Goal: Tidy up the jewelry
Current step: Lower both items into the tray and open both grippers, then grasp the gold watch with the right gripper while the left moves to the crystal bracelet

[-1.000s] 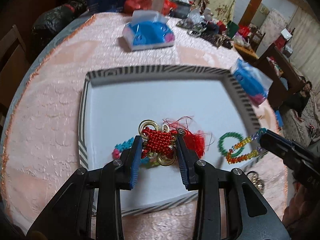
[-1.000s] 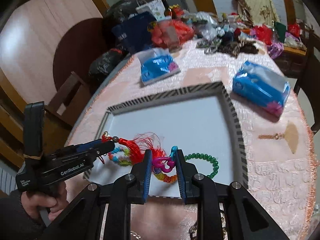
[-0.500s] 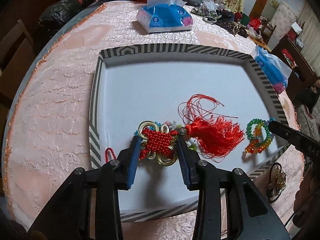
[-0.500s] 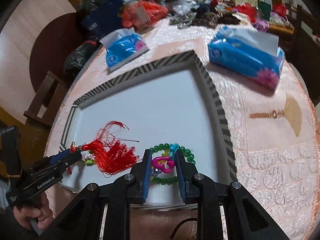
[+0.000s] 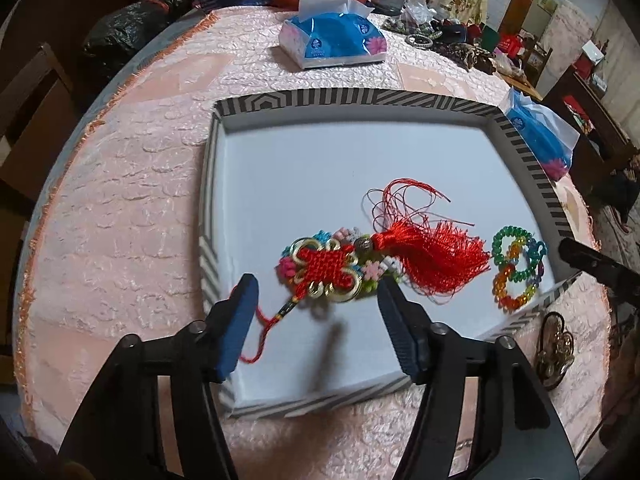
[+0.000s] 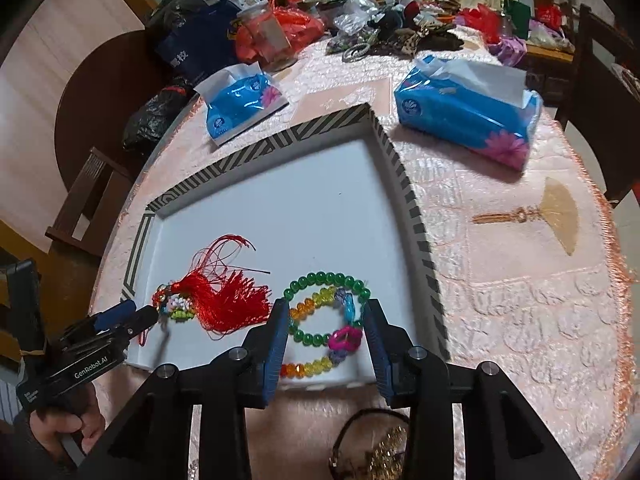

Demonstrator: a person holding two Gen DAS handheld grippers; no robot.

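Note:
A red Chinese knot with a red tassel (image 5: 332, 268) lies in the white tray (image 5: 360, 100), over a pastel bead bracelet (image 5: 374, 270). My left gripper (image 5: 316, 308) is open just in front of the knot, touching nothing. In the right wrist view the knot's tassel (image 6: 224, 300) lies left of a green bead bracelet (image 6: 320, 280) and a rainbow bead bracelet with a pink charm (image 6: 344, 338). My right gripper (image 6: 325, 330) is open around those bracelets, which rest in the tray (image 6: 404, 200). They also show in the left wrist view (image 5: 516, 268).
Two blue tissue packs (image 6: 468, 112) (image 6: 240, 100) lie on the pink tablecloth beyond the tray. A dark hair tie with gold ornament (image 6: 376, 452) lies on the cloth near the tray's front edge. Clutter fills the far table end. A fan-shaped mark (image 6: 556, 212) is right.
Both grippers have opened and released their jewelry into the tray. The knot and tassel now lie flat; the rainbow bracelet rests beside the green one.

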